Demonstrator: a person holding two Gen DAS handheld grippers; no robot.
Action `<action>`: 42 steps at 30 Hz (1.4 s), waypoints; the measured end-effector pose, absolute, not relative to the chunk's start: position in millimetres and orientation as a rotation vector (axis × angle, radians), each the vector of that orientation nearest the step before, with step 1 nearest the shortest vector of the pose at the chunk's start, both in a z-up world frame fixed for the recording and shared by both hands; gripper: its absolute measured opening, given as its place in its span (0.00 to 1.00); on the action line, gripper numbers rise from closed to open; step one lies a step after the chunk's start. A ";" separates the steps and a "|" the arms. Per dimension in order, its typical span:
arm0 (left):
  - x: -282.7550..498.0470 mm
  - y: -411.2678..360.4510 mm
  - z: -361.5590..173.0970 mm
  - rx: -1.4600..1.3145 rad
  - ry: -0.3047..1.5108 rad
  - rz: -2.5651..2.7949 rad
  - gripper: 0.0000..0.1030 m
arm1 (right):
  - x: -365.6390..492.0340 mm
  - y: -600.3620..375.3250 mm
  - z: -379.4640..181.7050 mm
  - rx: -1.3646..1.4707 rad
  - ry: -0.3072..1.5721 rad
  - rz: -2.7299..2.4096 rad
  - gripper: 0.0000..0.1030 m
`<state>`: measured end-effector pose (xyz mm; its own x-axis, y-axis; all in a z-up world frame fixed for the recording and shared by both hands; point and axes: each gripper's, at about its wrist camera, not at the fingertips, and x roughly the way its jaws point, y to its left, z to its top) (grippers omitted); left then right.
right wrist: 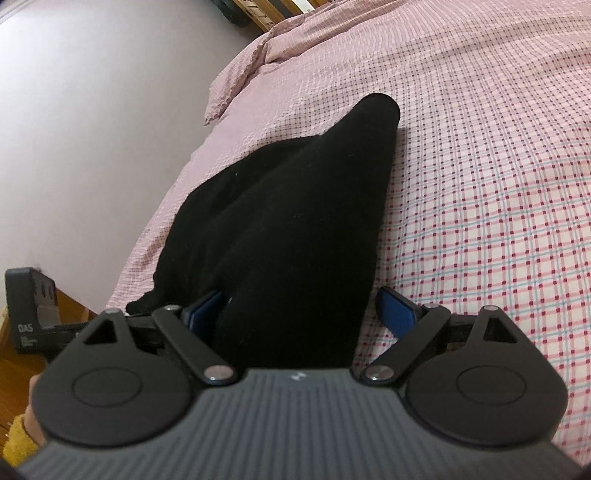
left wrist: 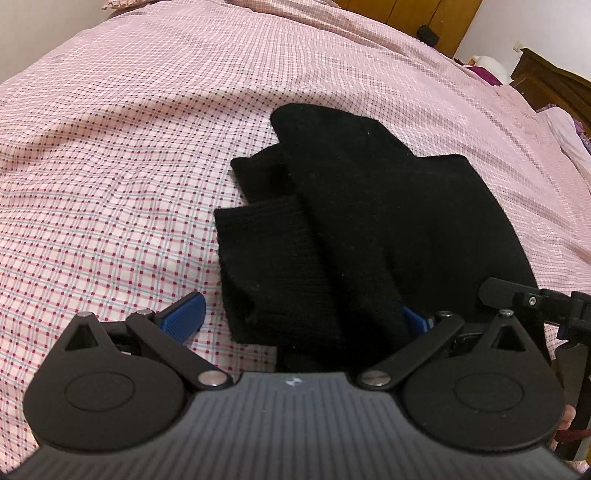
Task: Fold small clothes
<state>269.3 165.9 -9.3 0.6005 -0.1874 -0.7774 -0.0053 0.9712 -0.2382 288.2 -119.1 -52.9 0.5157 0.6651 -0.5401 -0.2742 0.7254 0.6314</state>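
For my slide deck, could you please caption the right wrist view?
Open right gripper straddling black socks lying on a pink checked bedspread.

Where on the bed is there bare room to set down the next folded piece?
Bare checked bedspread lies left of the black garment and beyond it toward the pillow. It is crowded at the near edge, where both grippers flank the cloth.

Bed w/ pink checked cover, red dots at grid crossings. Black folded garment lies directly on it, near bed's edge; cover wrinkled beside garment, bare elsewhere around it.
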 end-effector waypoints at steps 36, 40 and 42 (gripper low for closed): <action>210.9 160.3 11.5 -0.636 0.904 -0.321 0.44 | 278.4 -167.9 -17.0 0.826 0.936 0.592 0.40; 182.5 129.5 20.9 -0.600 0.902 -0.360 0.44 | 246.8 -192.3 -4.9 0.801 0.938 0.593 0.39; 163.4 112.3 26.0 -0.594 0.902 -0.399 0.44 | 231.3 -204.2 1.2 0.792 0.929 0.594 0.39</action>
